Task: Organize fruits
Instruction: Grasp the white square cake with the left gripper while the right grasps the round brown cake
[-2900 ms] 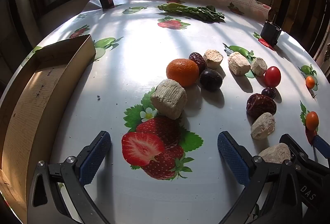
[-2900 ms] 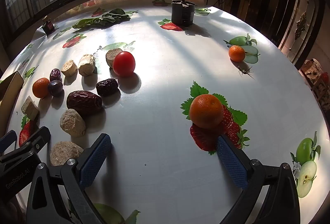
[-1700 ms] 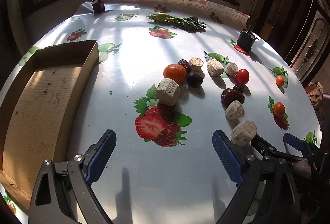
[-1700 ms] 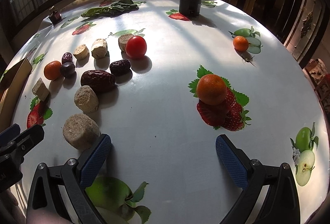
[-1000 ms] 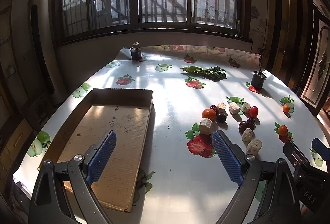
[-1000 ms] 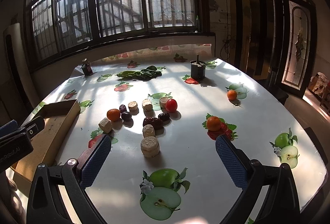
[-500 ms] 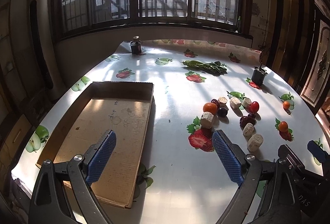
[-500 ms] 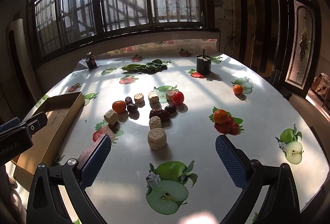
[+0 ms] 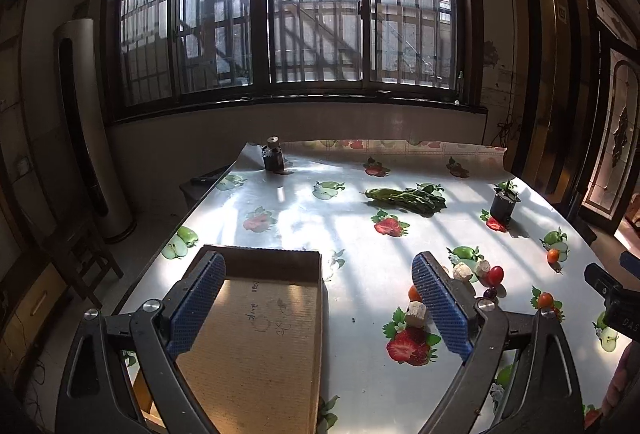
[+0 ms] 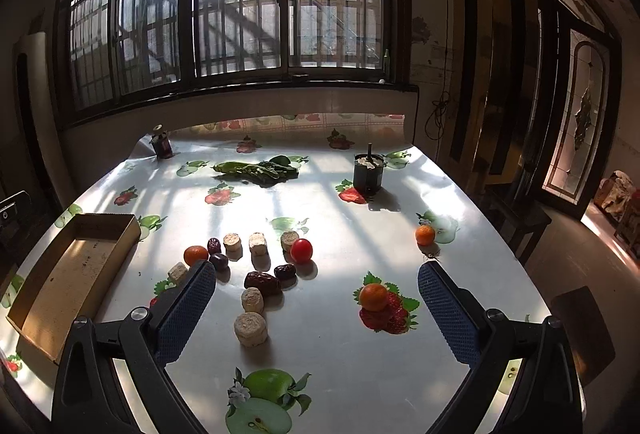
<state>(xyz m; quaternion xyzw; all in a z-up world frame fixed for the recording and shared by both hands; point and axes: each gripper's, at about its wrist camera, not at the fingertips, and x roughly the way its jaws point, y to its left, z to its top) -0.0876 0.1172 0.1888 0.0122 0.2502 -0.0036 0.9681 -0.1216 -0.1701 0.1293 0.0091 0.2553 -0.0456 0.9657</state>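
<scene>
A shallow cardboard tray (image 9: 260, 334) lies at the table's left, also in the right wrist view (image 10: 76, 266). Fruits cluster mid-table: a red tomato (image 10: 301, 250), an orange (image 10: 195, 254), dark dates (image 10: 262, 283), a dark plum (image 10: 219, 261) and several beige cork-like chunks (image 10: 250, 328). Two more oranges (image 10: 373, 297) (image 10: 425, 234) lie to the right. My left gripper (image 9: 320, 298) is open and empty, high above the tray's right edge. My right gripper (image 10: 316, 310) is open and empty, high above the table's near side.
A bunch of green leaves (image 10: 256, 168) lies at the back. A dark pot (image 10: 367, 172) stands back right and a small dark jar (image 10: 161, 145) back left. The tablecloth is printed with strawberries and apples. A window wall is behind; a chair (image 10: 580, 322) stands at right.
Both grippers have pulled up and back from the table, so the fruits look far smaller. The left view has tilted up towards the window. Nothing was picked up.
</scene>
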